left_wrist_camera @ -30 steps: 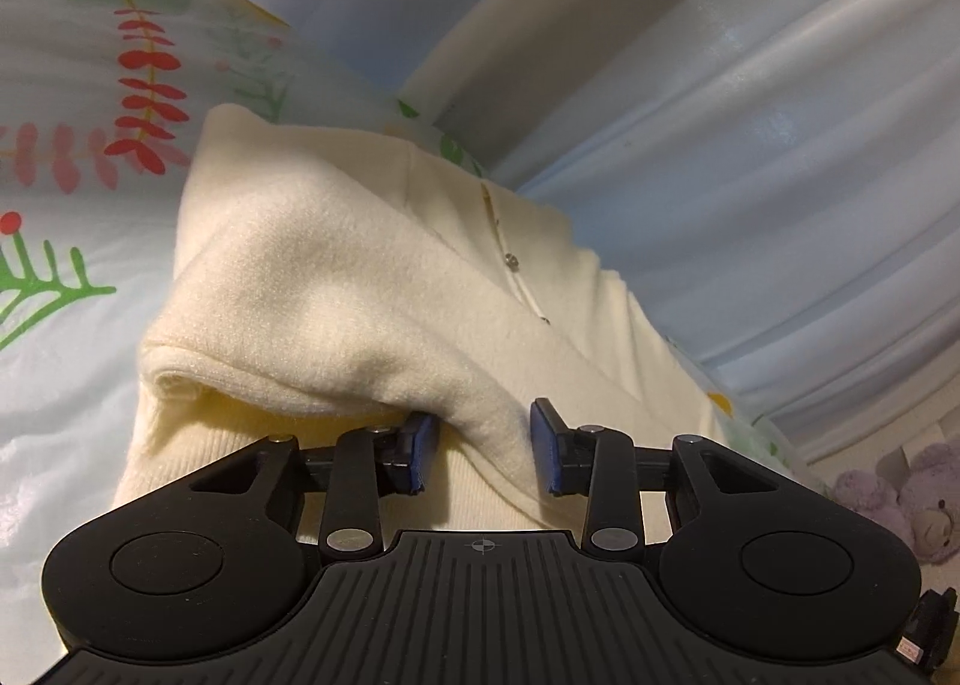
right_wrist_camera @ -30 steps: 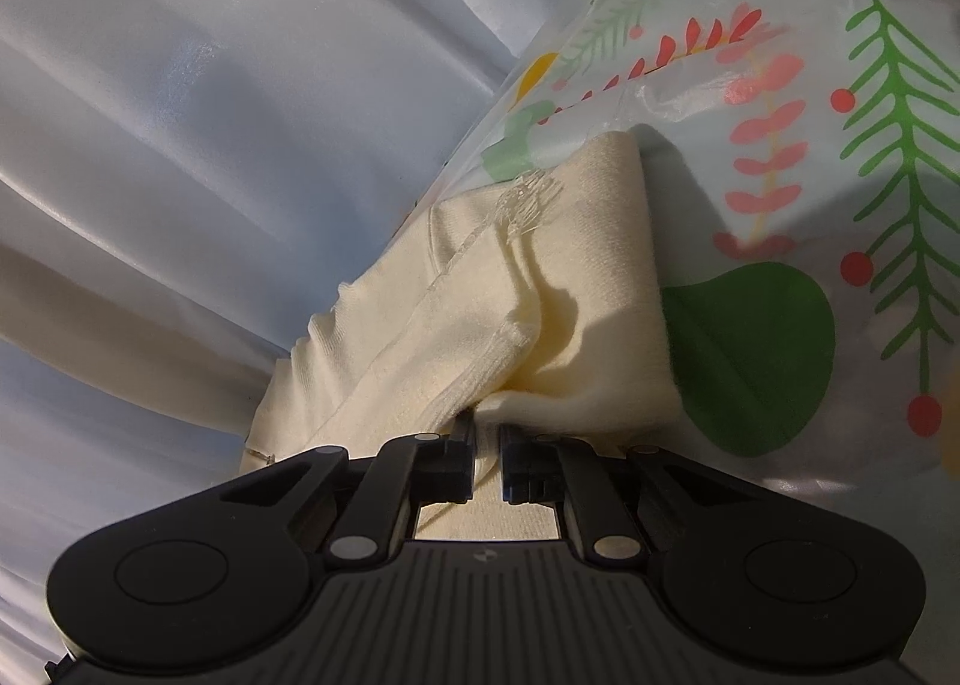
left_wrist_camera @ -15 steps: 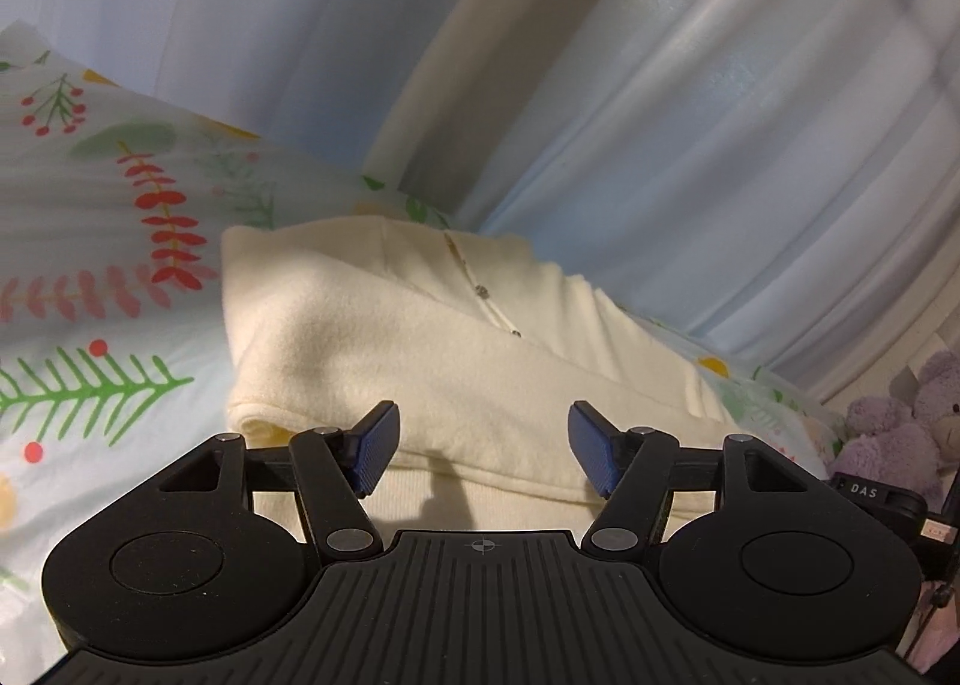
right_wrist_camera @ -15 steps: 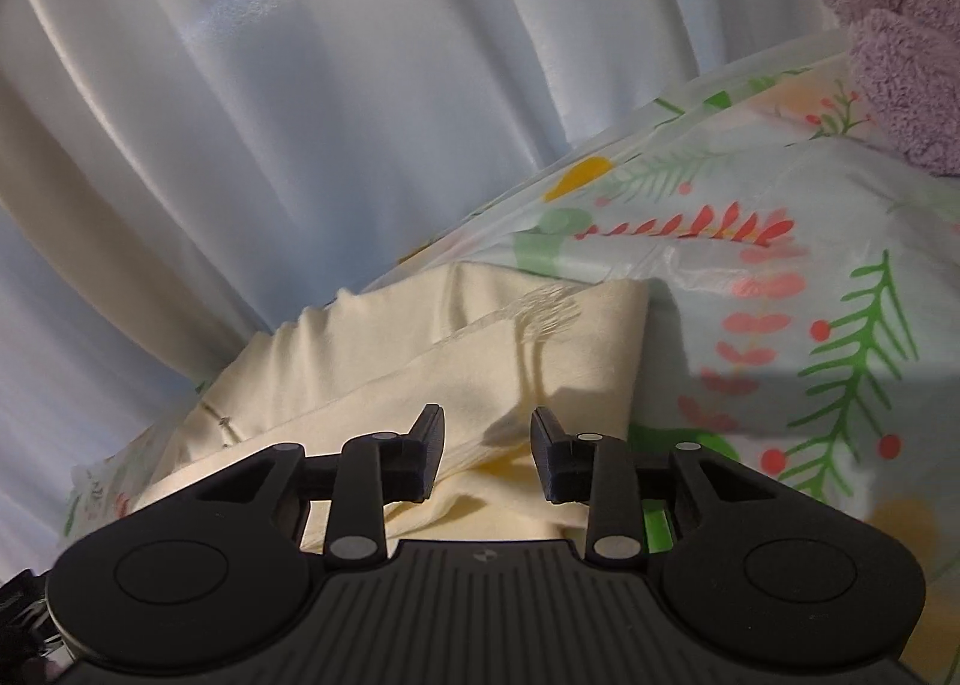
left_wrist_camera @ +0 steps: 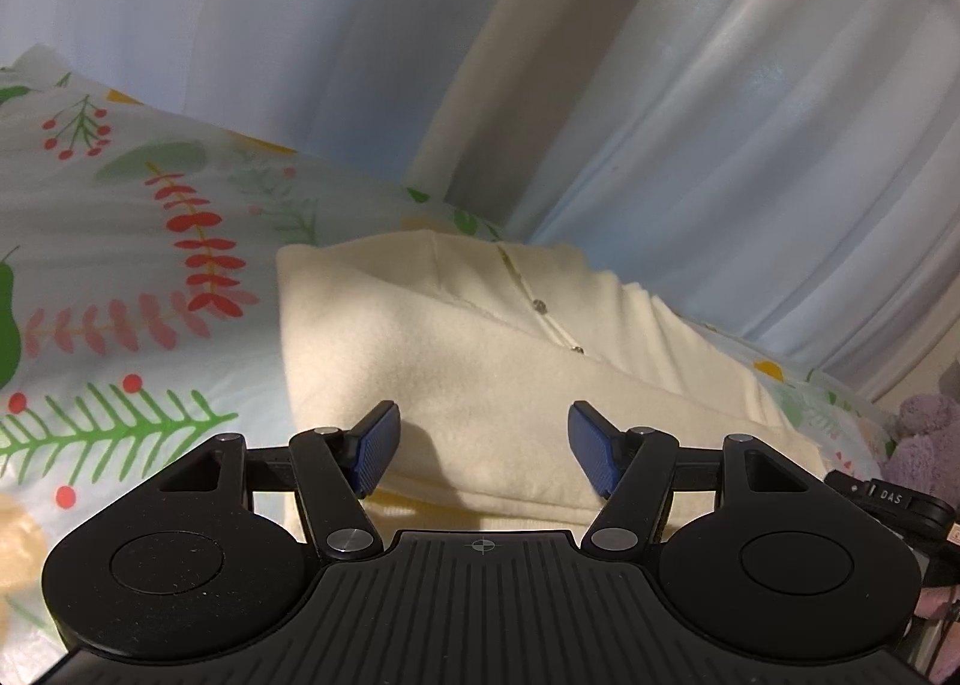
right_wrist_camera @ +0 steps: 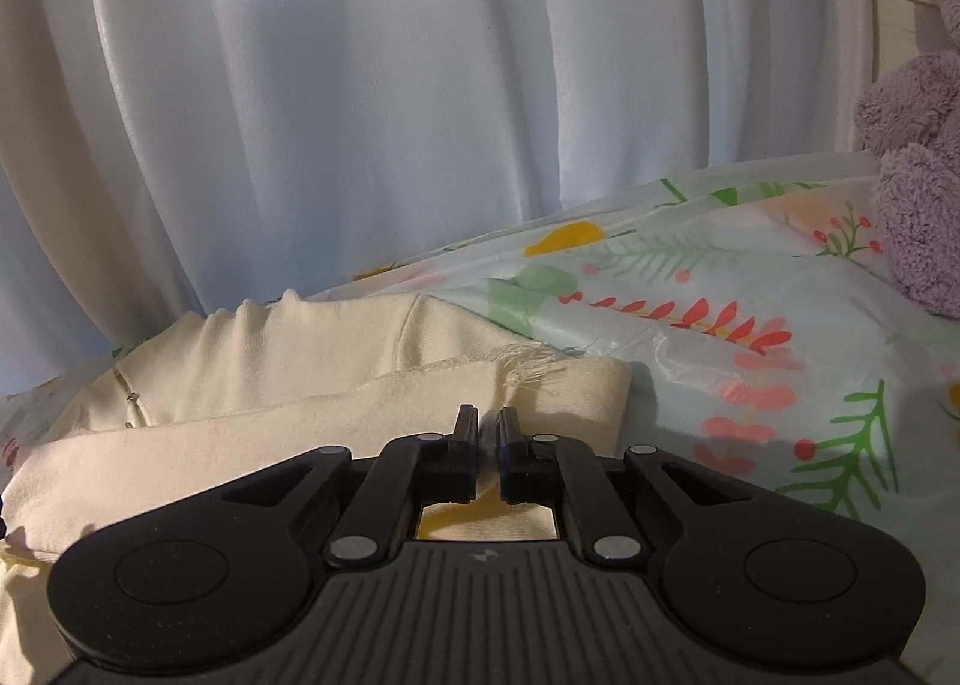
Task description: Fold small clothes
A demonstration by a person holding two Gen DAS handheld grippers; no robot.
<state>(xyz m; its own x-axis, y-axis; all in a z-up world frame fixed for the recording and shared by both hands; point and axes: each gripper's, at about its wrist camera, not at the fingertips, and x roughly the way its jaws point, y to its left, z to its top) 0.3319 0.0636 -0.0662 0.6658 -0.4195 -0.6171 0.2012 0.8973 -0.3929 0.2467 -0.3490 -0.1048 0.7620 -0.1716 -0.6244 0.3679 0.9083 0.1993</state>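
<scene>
Cream garment (left_wrist_camera: 480,361) – folded (lengthwise) – along curtain (left_wrist_camera: 750,145)

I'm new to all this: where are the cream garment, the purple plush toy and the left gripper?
cream garment (left_wrist_camera: 480,361): left wrist view, folded top layer.
purple plush toy (right_wrist_camera: 918,193): right wrist view, fuzzy body.
left gripper (left_wrist_camera: 483,448): left wrist view, between its blue fingertips.

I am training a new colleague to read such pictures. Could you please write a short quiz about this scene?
1. True or false: the right gripper is wide open.
2. What colour is the garment?
3. What hangs behind the garment? A a curtain; B a mirror; C a bookshelf.

Key: 1 false, it is shut; 2 cream; 3 A.
</scene>
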